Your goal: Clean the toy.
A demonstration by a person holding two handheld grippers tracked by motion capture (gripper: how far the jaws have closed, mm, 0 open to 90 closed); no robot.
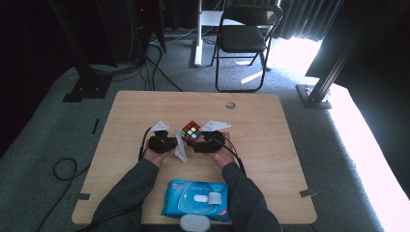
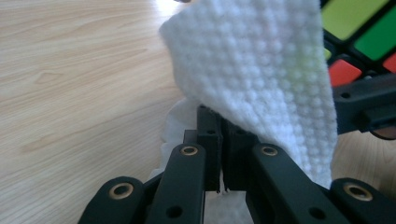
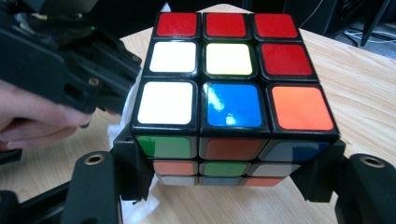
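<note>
High view, item list, with reasons for each hold.

1. Puzzle cube [image 1: 191,131]: sits just above the middle of the surface [image 1: 270,159], held off it by the right gripper [image 1: 202,143], which reaches it from 5 o'clock. In the right gripper view the cube [image 3: 233,88] is clamped at its lower layers, jaws pressing on two opposite sides. That grip leaves the top face and the side towards the other hand bare, likely so they can be wiped.

2. White wet wipe [image 1: 180,147]: hangs just at 8 o'clock of the cube, touching or nearly touching it. The left gripper [image 1: 170,143] is closed tight on it; in the left gripper view the jaws meet with the wipe [image 2: 261,79] pinched between them, its free flap standing up towards the cube [image 2: 359,32]. A pinch at one edge keeps a broad flap loose to serve as the rubbing face.

3. Blue wipe pack [image 1: 196,198]: flat at 6 o'clock, near the surface's front edge, between the person's forearms; lid flap down. Probably parked within easy reach for a fresh sheet.

4. Folding chair [image 1: 246,34]: on the floor at 12 o'clock, well apart, not involved.
</note>
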